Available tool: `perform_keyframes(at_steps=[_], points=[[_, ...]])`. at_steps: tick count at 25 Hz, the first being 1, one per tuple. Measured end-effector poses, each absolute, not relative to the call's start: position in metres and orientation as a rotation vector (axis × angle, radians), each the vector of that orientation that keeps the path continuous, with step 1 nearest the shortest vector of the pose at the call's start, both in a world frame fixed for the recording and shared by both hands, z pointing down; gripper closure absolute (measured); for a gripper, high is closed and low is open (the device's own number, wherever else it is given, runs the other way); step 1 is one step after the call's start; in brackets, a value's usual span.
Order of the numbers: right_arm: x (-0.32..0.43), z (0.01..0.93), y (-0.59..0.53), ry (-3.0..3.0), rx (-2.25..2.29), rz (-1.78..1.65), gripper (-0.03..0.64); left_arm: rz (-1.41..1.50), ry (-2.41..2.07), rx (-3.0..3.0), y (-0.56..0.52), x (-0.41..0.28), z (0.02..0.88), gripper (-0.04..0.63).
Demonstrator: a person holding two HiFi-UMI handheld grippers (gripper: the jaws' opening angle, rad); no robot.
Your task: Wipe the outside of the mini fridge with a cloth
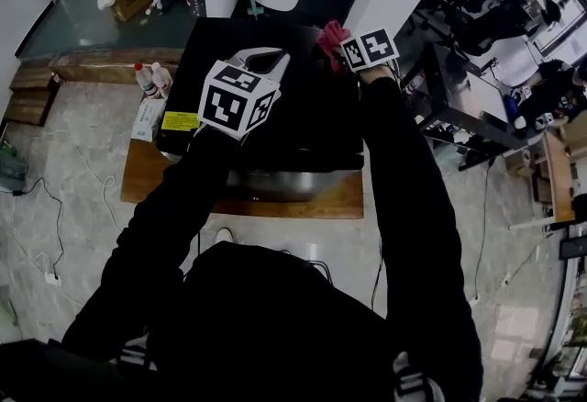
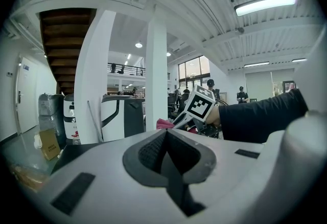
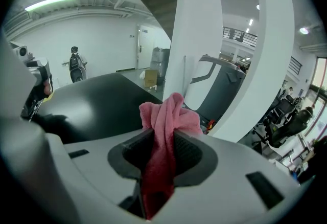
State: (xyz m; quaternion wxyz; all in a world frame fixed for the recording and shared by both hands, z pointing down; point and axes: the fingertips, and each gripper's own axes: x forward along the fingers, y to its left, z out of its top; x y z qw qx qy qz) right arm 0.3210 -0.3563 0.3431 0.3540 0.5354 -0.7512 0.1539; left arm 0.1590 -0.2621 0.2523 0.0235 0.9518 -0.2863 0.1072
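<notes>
Clamping the cloth [image 3: 170,115] in my right gripper [image 3: 163,141], left gripper [image 2: 166,141] closed empty, I needed flat, overlapping strokes across the mini fridge [image 1: 307,116].

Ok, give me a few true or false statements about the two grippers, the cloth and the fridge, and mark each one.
1. The right gripper is clamped on a pink cloth. True.
2. The left gripper also holds a cloth. False: its jaws are together with nothing between them.
3. The mini fridge is white. False: it is black.
4. The fridge stands on a wooden board. True.
</notes>
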Motion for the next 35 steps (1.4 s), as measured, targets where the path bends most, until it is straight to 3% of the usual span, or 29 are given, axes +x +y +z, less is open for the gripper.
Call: perform_keyframes(at_steps=[8,20,28,35], points=[[0.331,0.320,-0.329,-1.977,1.362,0.362,0.499,0.306,-0.967,2.935,-0.238,0.154,0.240,0.589],[0.155,0.203,-0.255,-2.377,1.125,0.081,0.499,0.202,-1.198,2.899,-0.222,0.061,0.202,0.589],[0.012,0.250,-0.233,-2.387,0.878,0.136,0.497,0.156,-1.214,2.814,-0.235,-0.034,0.217,0.589],[-0.053,0.309,-0.251,-2.288,0.861,0.214,0.497,0.224,-1.118,2.770,-0.245,-0.084,0.267,0.589]])
